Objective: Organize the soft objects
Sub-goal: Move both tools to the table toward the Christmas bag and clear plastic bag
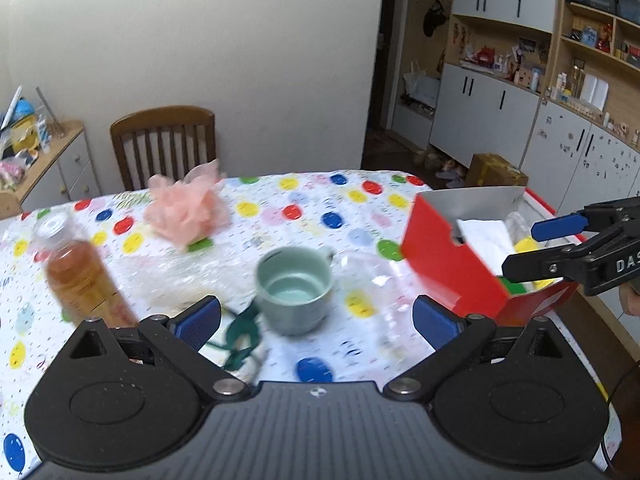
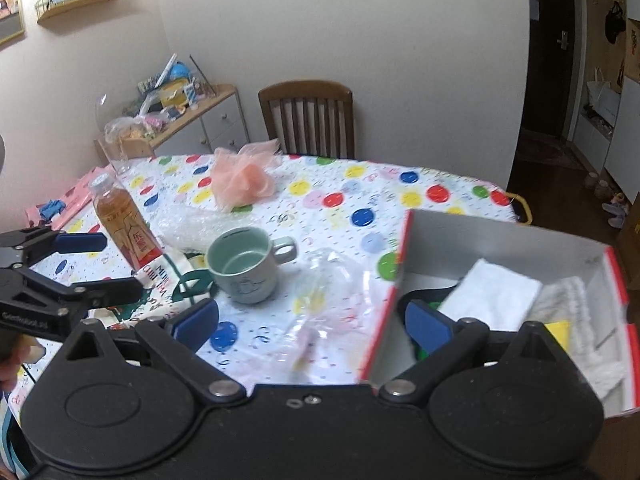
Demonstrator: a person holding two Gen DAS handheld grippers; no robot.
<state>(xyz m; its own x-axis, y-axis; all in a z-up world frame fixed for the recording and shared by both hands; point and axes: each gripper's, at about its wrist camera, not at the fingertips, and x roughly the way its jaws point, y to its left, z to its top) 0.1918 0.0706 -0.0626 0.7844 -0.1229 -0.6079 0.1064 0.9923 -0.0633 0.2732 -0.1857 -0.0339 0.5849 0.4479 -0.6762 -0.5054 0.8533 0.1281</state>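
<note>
White walls; a wooden chair [image 1: 163,142] behind the table; shelving [image 1: 560,80], apparently cluttered, beside a dark doorway [image 2: 554,48].

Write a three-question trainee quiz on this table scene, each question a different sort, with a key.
1. True or false: the pink mesh pouf already lies inside the red box.
2. Multiple choice: what stands right beside the green mug, on its left in the right wrist view? A) a plate B) the tea bottle C) a pan
3. Fill in: both the left gripper and the right gripper have their jaws ____.

Key: 1 false, it sits on the tablecloth near the chair. 2 B. 3 open, nothing between them.
</note>
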